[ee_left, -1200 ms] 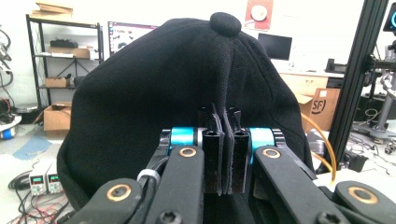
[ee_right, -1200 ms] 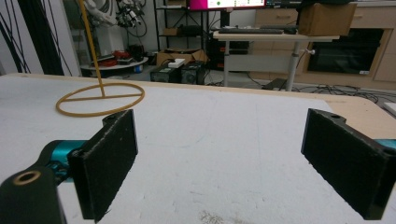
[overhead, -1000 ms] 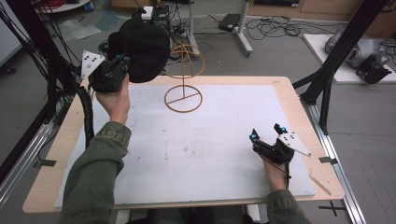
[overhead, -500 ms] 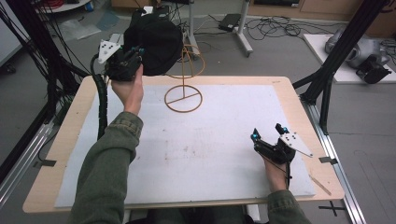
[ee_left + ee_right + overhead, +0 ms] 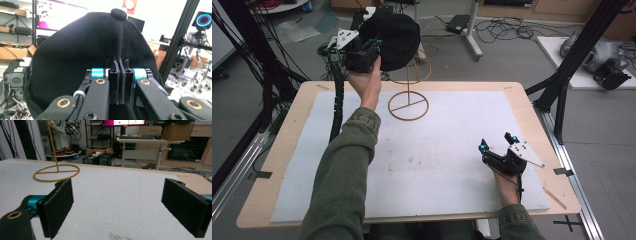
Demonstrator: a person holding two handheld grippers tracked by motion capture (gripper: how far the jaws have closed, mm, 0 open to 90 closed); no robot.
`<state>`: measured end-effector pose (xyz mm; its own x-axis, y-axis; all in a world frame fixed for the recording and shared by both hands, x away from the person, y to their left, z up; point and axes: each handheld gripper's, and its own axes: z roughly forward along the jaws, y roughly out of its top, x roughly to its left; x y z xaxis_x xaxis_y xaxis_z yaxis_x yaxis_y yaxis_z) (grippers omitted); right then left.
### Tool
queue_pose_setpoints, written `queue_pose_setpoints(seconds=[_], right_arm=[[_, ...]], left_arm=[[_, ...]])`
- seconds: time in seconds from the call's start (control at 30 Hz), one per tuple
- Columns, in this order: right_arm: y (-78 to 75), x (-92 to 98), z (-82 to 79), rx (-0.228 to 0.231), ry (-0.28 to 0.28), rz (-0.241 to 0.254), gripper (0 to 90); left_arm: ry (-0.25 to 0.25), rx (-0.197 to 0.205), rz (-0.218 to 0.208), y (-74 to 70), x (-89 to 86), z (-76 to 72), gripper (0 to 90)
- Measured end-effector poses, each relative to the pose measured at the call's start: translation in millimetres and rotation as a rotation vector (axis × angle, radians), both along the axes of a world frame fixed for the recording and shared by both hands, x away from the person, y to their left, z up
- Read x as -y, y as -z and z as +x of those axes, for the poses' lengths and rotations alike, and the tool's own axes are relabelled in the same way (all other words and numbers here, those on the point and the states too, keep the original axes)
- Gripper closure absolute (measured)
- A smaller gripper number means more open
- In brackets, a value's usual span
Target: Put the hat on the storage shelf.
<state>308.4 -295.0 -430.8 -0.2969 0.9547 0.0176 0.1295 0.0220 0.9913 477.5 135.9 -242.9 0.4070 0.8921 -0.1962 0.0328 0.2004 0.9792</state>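
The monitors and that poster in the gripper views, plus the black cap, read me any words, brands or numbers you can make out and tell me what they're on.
No text can be read.
Monitor behind the black cap: coloured window content, too blurred to read.
Red and white poster: blurred, unreadable.
Monitor in the right gripper view: too small to read.
Black cap: no lettering visible.

A wooden table (image 5: 532, 107) carries a white mat (image 5: 447, 150) that covers most of its top, leaving a bare wood border along every edge. On the mat, toward the far left, stands a yellow wire stand (image 5: 408, 105): its round base ring lies flat on the mat with a bar across it, and a thin post rises from the bar. The right gripper (image 5: 497, 146) rests on the mat near the right near corner. Faint brown smudges mark the mat's middle.
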Motion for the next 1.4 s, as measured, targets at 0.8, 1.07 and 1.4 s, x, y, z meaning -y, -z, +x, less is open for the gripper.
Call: queue_pose_setpoints(seconds=[0.8, 1.07, 1.4], right_arm=[[0.5, -2.4, 0.9, -0.001, -0.023, 0.006, 9.9], [0.3, -3.3, 0.4, -0.002, -0.027, 0.009, 9.9], [0.4, -3.2, 0.6, -0.003, -0.028, 0.007, 9.9]], left_arm=[[0.060, -0.095, 0.094, 0.9, 25.7, 15.3, 87.6], [0.062, -0.126, 0.129, 6.1, 31.2, 16.2, 87.6], [0.072, -0.126, 0.215, 13.9, 44.3, 14.7, 87.5]])
